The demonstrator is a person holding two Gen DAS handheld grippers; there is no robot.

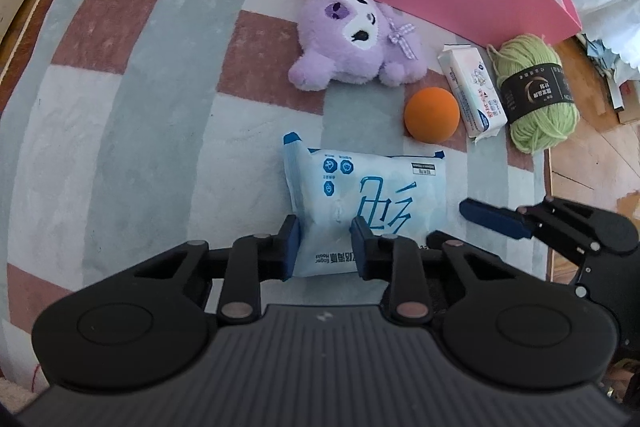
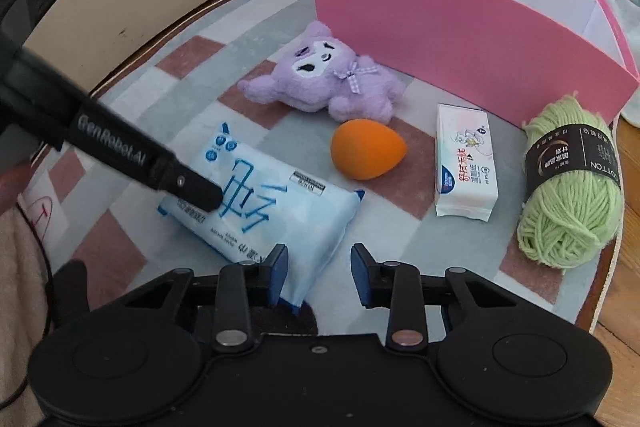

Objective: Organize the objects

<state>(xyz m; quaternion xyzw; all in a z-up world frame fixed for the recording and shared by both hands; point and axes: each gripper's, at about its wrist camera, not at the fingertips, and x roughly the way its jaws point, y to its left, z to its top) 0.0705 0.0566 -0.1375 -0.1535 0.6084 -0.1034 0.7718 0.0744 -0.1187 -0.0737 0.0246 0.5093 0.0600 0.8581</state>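
A: Where's the blue wet-wipes pack (image 1: pixel 362 203)?
B: On the checked rug (image 1: pixel 160 131), near the orange sponge (image 1: pixel 431 112). Left gripper (image 1: pixel 325 245) jaws pinch its near end; right gripper (image 2: pixel 319 275) jaws pinch its corner.

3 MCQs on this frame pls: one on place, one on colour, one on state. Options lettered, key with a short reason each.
1. Where does the orange ball lie?
A. Inside the pink box
B. On the blanket, between the plush toy and the small tissue pack
C. On top of the yarn

2. What colour is the yarn?
A. Light green
B. Red
C. Dark blue

3. What is the left gripper doing?
A. Closed on the blue wipes pack
B. Holding the plush toy
C. Open above the pink box

Key:
1 B, it sits on the blanket beside the purple plush toy and small tissue pack.
2 A, green skein with a black band.
3 A, its pads squeeze the blue wipes pack.
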